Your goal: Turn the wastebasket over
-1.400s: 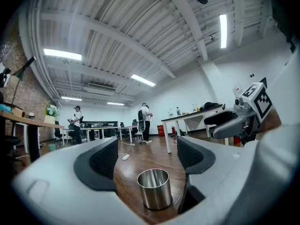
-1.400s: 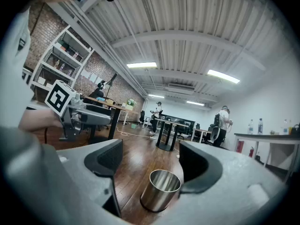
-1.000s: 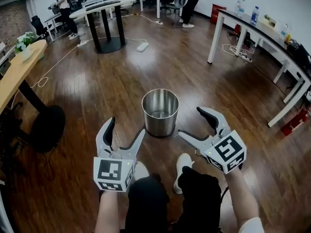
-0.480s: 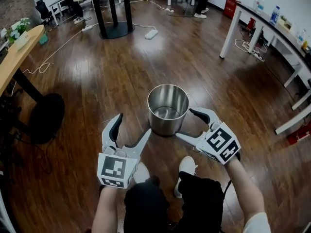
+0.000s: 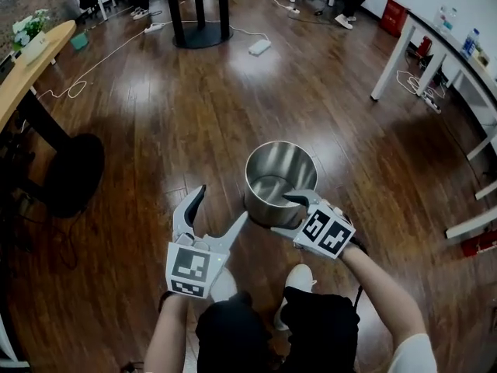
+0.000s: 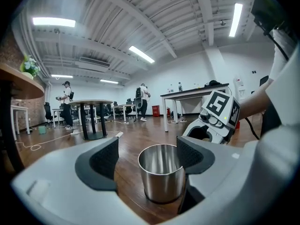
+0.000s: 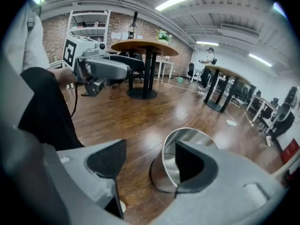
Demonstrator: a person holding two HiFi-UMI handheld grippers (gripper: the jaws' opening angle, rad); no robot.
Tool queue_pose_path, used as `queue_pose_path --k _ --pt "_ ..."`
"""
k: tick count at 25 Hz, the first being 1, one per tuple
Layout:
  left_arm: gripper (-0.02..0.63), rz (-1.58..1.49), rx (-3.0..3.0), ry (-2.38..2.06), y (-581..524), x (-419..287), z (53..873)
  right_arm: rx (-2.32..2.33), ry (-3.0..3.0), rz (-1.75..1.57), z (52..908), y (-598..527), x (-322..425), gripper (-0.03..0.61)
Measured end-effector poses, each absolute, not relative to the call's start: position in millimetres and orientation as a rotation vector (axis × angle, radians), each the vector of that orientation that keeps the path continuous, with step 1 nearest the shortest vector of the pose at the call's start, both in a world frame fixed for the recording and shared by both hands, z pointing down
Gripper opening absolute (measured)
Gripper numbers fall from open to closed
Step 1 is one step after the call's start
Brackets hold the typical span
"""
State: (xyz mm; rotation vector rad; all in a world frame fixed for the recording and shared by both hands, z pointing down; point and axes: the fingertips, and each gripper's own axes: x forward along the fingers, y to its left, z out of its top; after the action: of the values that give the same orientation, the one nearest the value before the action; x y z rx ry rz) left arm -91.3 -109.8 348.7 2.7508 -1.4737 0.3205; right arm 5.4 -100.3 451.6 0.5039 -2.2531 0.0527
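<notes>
The right gripper (image 5: pixel 279 212), jaws just closing but wide astride the wastebasket's (image 5: pixel 273 165) 5 o'clock rim, could lose the slick steel mid-turn; the left gripper (image 5: pixel 223 202) gapes empty.

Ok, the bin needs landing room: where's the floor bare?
Bare floor: beyond the bin up to the power strip, and right toward the white table leg. Crowded near side: shoes, left claw, right claw with jaws just closing astride the rim.

Light: ceiling strips (image 6: pixel 140 54) are glowing bright overhead.
Glare: floor (image 5: pixel 233 99) is shining in pale patches.
Edges: fisheye is bending, darkening every corner.
</notes>
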Motion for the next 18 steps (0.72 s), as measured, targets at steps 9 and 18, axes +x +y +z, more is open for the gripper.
queue_pose_path --k 9,18 --pt "0.396 0.347 2.683 -1.493 -146 -102 392 0.354 -2.174 0.142 529 -150 -28 0.312" --pt "0.396 0.379 2.579 -1.482 -172 -122 443 0.273 -2.062 0.251 584 -174 -46 0.218"
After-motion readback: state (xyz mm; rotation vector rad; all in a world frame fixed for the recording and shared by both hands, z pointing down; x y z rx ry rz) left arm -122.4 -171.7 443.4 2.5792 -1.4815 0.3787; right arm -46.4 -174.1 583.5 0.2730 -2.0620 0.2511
